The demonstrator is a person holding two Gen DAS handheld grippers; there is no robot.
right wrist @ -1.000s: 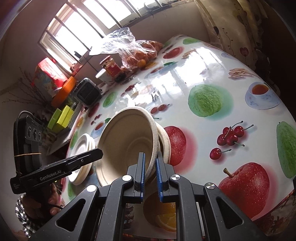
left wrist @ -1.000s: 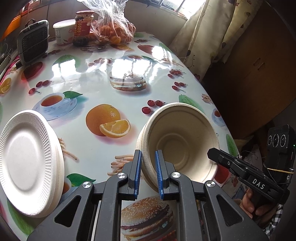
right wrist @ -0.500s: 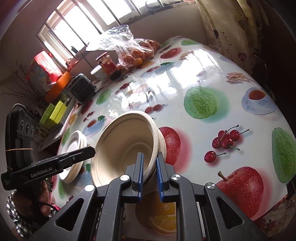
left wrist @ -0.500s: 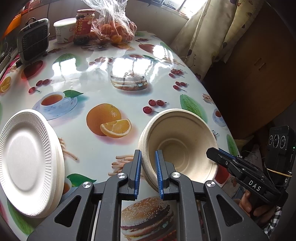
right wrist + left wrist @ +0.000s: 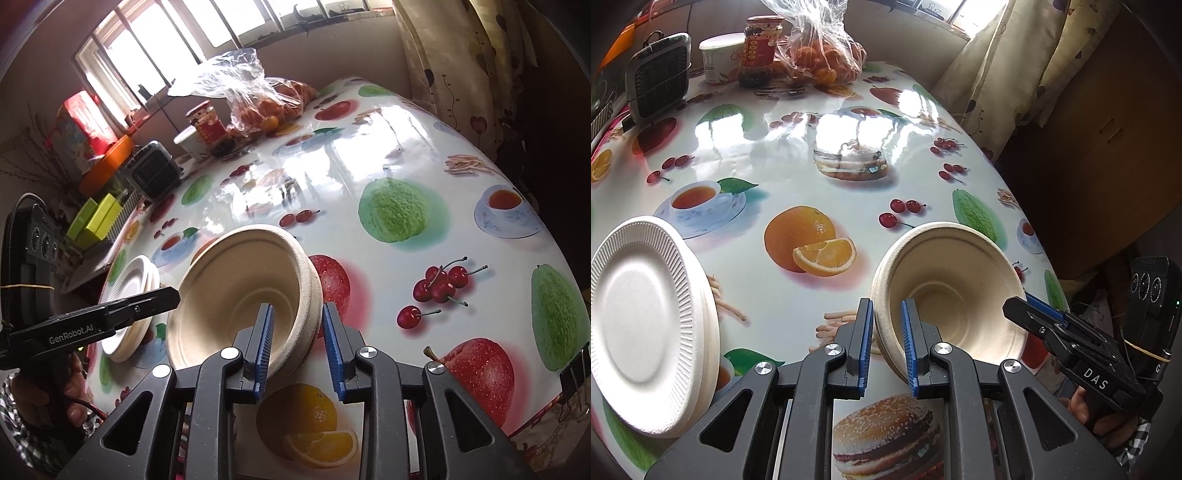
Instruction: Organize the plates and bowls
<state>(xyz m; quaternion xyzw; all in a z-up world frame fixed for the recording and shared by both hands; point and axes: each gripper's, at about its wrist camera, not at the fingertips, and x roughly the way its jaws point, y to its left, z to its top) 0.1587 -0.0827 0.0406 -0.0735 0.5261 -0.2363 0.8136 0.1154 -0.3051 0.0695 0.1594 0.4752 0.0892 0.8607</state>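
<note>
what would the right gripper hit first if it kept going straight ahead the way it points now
The right gripper is open and already straddles the near rim of the stacked bowls. Going straight on, its fingers would probably slide further along that wall, one inside, one outside, until the rim met the gripper body. Depth is uncertain.
</note>
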